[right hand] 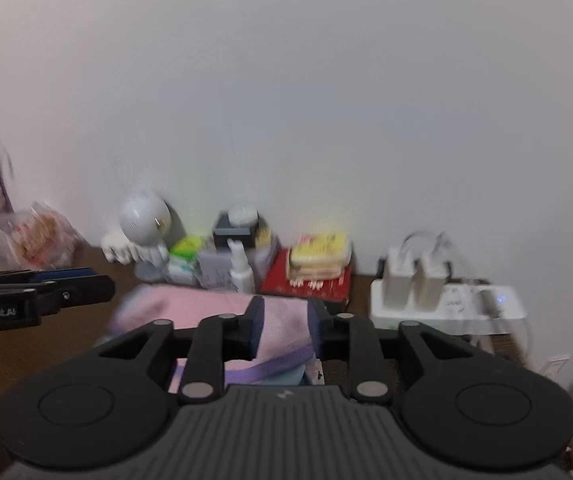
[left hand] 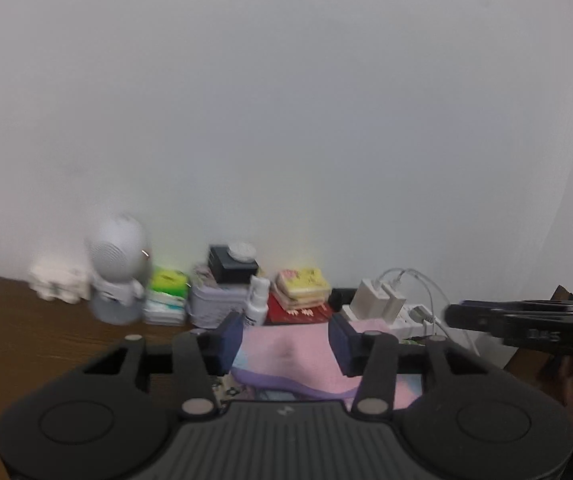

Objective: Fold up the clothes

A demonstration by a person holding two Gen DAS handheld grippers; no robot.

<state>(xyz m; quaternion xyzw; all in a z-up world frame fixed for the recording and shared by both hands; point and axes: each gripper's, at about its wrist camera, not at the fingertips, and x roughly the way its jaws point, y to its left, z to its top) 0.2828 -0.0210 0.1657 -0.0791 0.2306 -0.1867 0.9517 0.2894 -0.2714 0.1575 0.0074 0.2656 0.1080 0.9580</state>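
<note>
Left hand-held gripper: jaws spread, clear of cloth; nothing pinched
Right hand-held gripper: jaws parted, narrower gap; pads beside cloth, no grip seen
Counter: brown wood, against white wall
Pink folded garment: lying on counter, purple edge, below both grippers
Clutter: spray bottle, power strip along wall

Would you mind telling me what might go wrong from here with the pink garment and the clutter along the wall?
1. The pink garment lies close to the white spray bottle; a wide sweep might topple it.
2. The power strip with its chargers sits beside the cloth, so fabric or the right gripper could snag a cable.
3. Both views are blurred, so the left gripper may grasp imprecisely.
</note>
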